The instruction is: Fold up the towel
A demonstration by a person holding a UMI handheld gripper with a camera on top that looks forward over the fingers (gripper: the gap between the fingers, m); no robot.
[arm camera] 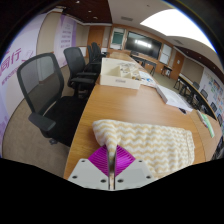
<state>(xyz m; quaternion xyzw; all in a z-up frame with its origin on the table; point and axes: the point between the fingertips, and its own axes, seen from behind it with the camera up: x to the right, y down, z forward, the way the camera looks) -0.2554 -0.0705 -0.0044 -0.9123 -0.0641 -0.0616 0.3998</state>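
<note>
A cream towel with a wavy zigzag weave lies on the wooden table, spread ahead of and to the right of my fingers. My gripper is shut on the towel's near edge. A fold of the cloth is pinched between the two magenta pads and rises from between them. The rest of the towel rests flat on the table.
The table's left edge runs close beside the fingers. Black office chairs stand along that side. Papers and other items lie further down the table. A screen hangs on the far wall.
</note>
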